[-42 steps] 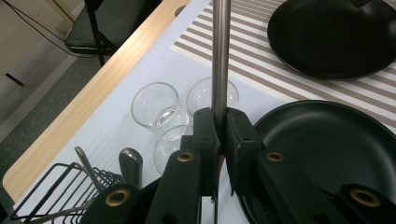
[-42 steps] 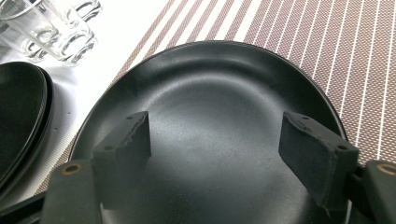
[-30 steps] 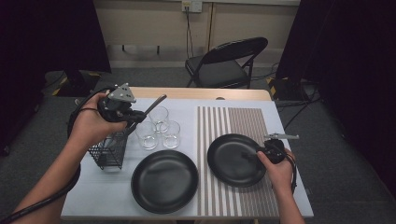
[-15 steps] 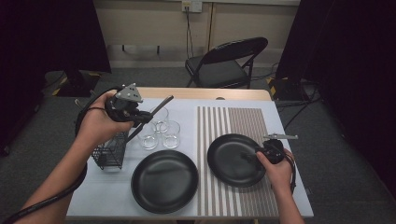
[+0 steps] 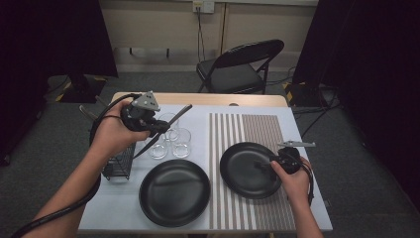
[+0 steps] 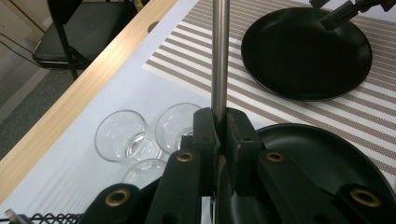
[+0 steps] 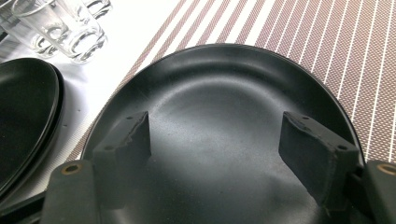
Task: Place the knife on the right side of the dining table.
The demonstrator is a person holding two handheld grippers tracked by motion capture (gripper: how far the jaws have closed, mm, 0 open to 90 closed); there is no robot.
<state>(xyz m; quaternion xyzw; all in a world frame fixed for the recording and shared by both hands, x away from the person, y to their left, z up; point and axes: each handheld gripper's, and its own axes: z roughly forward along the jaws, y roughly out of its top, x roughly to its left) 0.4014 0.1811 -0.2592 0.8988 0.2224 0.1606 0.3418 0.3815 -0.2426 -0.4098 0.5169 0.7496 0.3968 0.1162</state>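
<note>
The left hand [image 5: 116,136] is raised above the table's [image 5: 124,210] left side, over the wire basket [image 5: 119,166] and beside three glasses [image 5: 173,141]. Its left claw [image 6: 219,128] is pressed together on a slim metal utensil handle [image 6: 220,51], which slants up across the glasses. The right hand [image 5: 292,181] rests low at the right black plate [image 5: 247,171] on the striped mat [image 5: 247,126]. Its right claw [image 7: 215,149] is spread wide over that plate, pinching nothing. Another black plate [image 5: 174,192] lies nearer the table's middle.
</note>
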